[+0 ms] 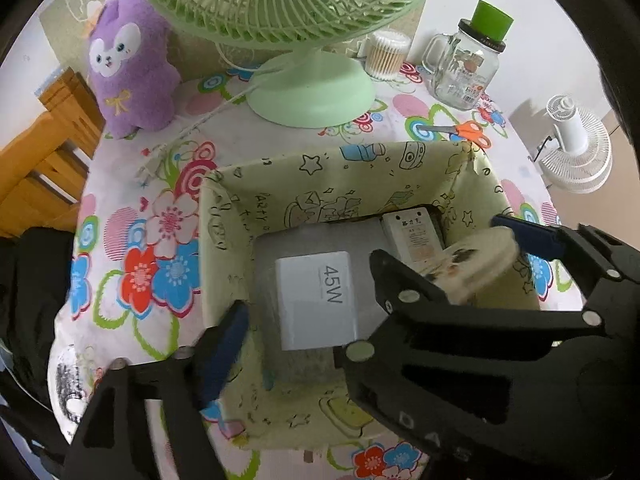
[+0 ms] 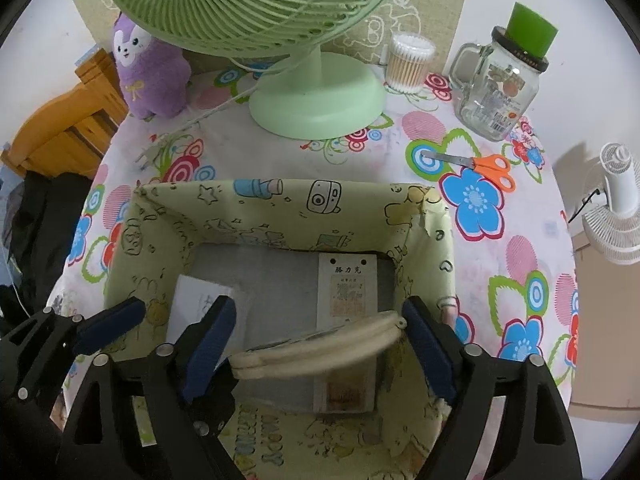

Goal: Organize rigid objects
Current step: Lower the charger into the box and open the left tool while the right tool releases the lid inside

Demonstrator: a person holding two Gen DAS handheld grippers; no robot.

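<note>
A pale green fabric box (image 1: 360, 168) printed with cartoons stands on the flowered tablecloth. On its grey floor lie a white 45W charger (image 1: 316, 300) and a white printed card pack (image 2: 348, 284). My left gripper (image 1: 320, 320) hangs open over the charger. Its blue left pad (image 1: 224, 352) stands clear of the charger, and its other finger is hidden behind the right gripper. My right gripper (image 2: 316, 328) is open inside the box. A cream round case (image 2: 316, 348) lies tilted and blurred between its pads, not pressed by them.
A green desk fan (image 2: 316, 100) stands behind the box, with a purple plush (image 2: 152, 72) to its left. To its right are a cotton swab tub (image 2: 408, 64) and a glass jar (image 2: 500, 88). Orange scissors (image 2: 480, 166) lie right of the box. Wooden furniture (image 1: 44, 152) is at the left.
</note>
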